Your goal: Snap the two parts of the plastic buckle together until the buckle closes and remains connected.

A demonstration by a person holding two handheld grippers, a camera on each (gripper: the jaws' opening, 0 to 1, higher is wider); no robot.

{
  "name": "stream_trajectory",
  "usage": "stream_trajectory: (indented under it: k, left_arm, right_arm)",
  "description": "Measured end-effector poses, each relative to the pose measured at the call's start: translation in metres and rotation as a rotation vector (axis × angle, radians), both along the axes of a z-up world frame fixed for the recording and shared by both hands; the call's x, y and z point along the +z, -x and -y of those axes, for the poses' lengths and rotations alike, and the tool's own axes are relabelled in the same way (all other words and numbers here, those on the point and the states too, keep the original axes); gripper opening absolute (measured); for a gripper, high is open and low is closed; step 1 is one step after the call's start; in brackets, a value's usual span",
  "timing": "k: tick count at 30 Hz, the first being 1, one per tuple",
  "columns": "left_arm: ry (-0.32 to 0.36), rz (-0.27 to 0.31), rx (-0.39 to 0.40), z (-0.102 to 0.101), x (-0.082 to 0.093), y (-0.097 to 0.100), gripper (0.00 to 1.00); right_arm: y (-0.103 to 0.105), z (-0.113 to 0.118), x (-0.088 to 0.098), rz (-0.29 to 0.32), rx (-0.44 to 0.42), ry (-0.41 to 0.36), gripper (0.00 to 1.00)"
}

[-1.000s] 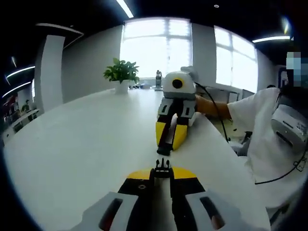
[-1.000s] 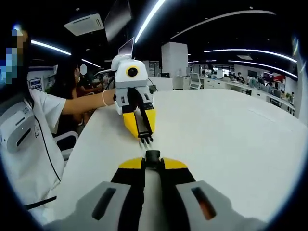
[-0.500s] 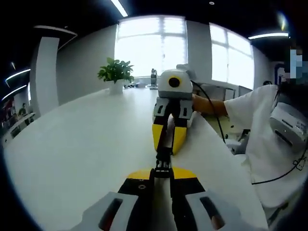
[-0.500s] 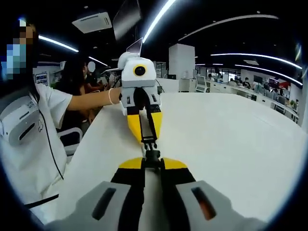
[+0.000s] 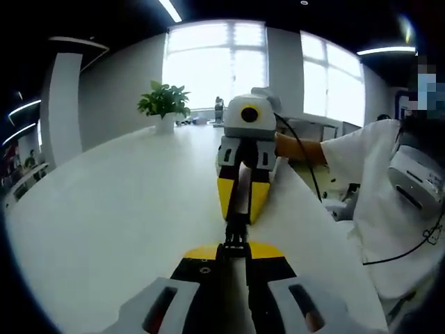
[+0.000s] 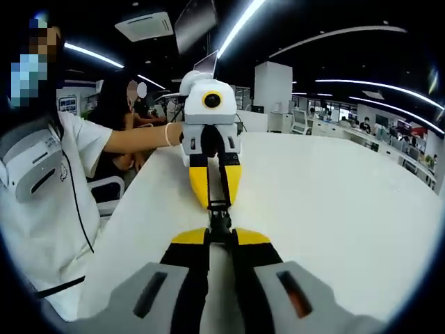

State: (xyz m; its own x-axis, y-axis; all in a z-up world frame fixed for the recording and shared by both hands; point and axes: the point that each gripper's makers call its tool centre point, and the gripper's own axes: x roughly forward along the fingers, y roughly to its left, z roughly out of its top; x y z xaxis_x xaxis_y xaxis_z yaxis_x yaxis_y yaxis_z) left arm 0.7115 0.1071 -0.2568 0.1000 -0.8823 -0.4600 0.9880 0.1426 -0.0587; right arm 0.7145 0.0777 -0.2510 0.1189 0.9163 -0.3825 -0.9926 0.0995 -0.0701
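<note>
Buckle halves meet tip to tip between our two grippers, just above the white table. In the left gripper view, our left gripper is clamped on the near buckle part, a small black piece that sticks out from between the yellow-tipped jaws. Straight ahead, the right gripper faces us, its yellow jaws pinched on the far buckle part. The two black pieces touch end to end, though we cannot tell whether they have latched.

In the right gripper view we see the same meeting from the other side: our right gripper grips its black piece, and the left gripper opposite grips the other piece, the two again in contact.

Beyond the buckle, a forearm reaches in behind each facing gripper, joined to a person in a white shirt at the table's edge. In the left gripper view a potted plant stands far back on the table before bright windows. In the right gripper view, ceiling light strips run over an open office.
</note>
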Motion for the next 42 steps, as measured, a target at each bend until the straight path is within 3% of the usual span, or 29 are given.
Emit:
stream_trajectory:
  k: [15,27,37,42]
  left_arm:
    - [-0.028,0.018,0.016,-0.003,-0.002,-0.01,0.11]
    - [-0.03,0.003,-0.016,-0.001,-0.003,-0.018,0.11]
    - [-0.03,-0.006,-0.015,0.001,-0.003,-0.015,0.11]
    - [-0.043,-0.008,-0.034,0.002,-0.003,-0.015,0.1]
  right_arm:
    - [-0.009,-0.006,-0.002,0.03,0.102,0.061,0.13]
    - [-0.002,-0.014,-0.004,0.015,0.197,0.027,0.13]
    - [0.0,-0.012,-0.004,0.017,0.2,0.022,0.12]
    - [0.004,-0.014,-0.003,0.057,0.22,0.06,0.12]
